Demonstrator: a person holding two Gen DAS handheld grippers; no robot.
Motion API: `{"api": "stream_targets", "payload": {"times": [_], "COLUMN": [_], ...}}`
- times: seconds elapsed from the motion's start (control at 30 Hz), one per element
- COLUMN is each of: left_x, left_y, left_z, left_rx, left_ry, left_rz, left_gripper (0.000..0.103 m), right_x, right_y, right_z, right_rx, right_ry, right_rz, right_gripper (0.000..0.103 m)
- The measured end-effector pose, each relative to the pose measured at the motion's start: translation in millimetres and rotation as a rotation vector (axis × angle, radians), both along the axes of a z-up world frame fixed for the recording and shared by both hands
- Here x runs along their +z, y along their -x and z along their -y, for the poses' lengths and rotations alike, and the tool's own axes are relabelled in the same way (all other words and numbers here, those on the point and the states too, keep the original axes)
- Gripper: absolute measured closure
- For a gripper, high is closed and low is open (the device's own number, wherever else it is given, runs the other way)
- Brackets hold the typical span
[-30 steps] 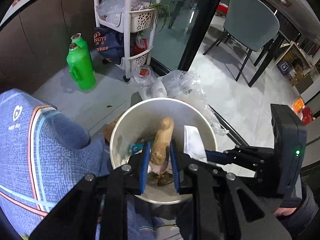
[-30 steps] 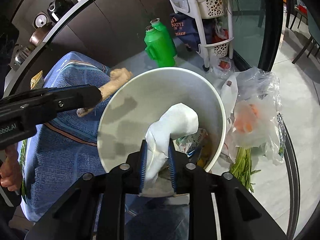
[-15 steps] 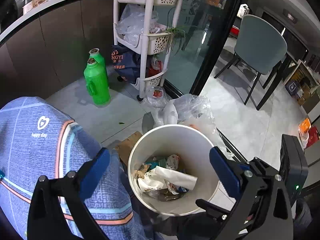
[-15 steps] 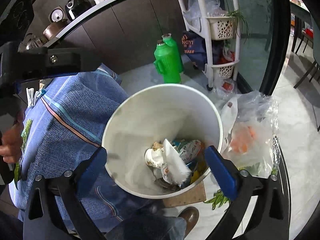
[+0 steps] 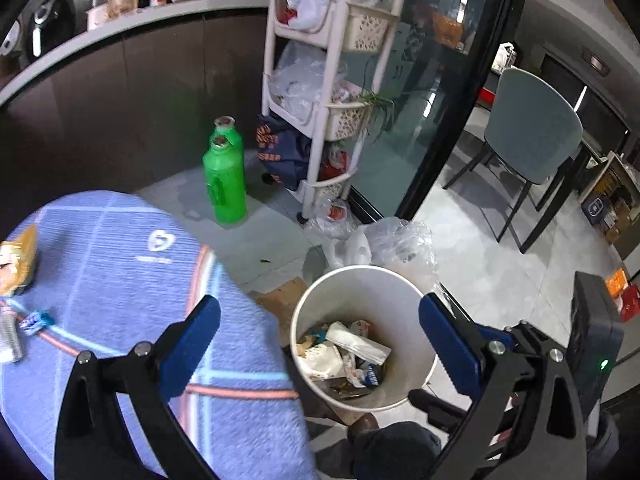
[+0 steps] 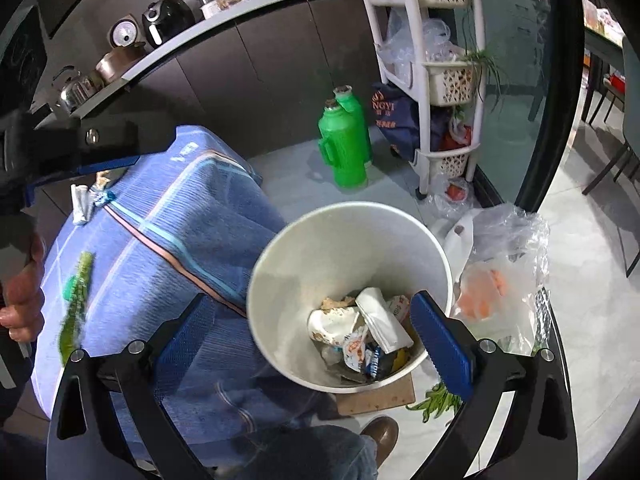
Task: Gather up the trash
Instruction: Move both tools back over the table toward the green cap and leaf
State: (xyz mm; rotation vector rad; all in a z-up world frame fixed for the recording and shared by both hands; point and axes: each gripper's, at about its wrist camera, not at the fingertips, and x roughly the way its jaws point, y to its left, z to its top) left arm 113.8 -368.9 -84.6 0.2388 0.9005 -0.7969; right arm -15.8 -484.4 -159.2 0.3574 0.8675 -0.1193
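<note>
While both the left gripper (image 5: 316, 340) and the right gripper (image 6: 308, 340) hang spread and empty above the white bin (image 6: 280, 280), remaining trash, perhaps a crumpled wrapper (image 6: 82, 199), lies leftward on the blue cloth (image 6: 160, 248), nearer the left hand.

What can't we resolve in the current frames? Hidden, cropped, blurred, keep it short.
- Bin bottom: both views, top trash covers lower layers; wrapper print too small.
- Table items: green scrap in the right view and packet in the left view are motion-blurred; packet also cut by the edge.
- Table cloth near edge: hidden behind left claw and right claw fingers.
- Counter appliances: small, distorted.
</note>
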Motion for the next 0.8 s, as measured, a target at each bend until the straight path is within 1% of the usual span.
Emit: {"api": "stream_targets", "payload": {"times": [0.17, 0.27, 0.37, 0.47, 0.6, 0.67, 0.73, 0.8], "left_x": [24.8, 40.9, 53.3, 66.8, 74.2, 73.6, 70.1, 64.2], "left_y": [11.2, 19.2, 24.3, 28.1, 28.3, 24.8, 22.6, 21.2], "left_z": [-29.6, -57.5, -84.4, -121.8, -171.5, -197.5, -225.3, -253.5], "left_rx": [0.045, 0.089, 0.131, 0.193, 0.28, 0.339, 0.406, 0.466], "left_ry": [0.011, 0.018, 0.025, 0.041, 0.04, 0.02, -0.01, -0.035], "left_rz": [0.059, 0.09, 0.104, 0.109, 0.104, 0.095, 0.082, 0.061], "left_gripper": [0.004, 0.003, 0.003, 0.003, 0.003, 0.003, 0.004, 0.003], "right_x": [30.9, 48.2, 67.0, 81.4, 96.9, 103.3, 108.2, 108.2], "right_y": [3.3, 4.7, 5.7, 4.7, 2.6, 0.3, -4.1, -12.0], "right_z": [-22.1, -34.4, -53.4, -74.9, -103.9, -117.4, -130.1, -140.3], "right_rx": [0.026, 0.045, 0.084, 0.133, 0.188, 0.206, 0.217, 0.232], "right_ry": [0.051, 0.074, 0.101, 0.141, 0.177, 0.176, 0.16, 0.109], "right_rz": [0.034, 0.058, 0.087, 0.118, 0.154, 0.172, 0.192, 0.183], "right_gripper": [0.008, 0.008, 0.008, 0.008, 0.008, 0.008, 0.008, 0.008]}}
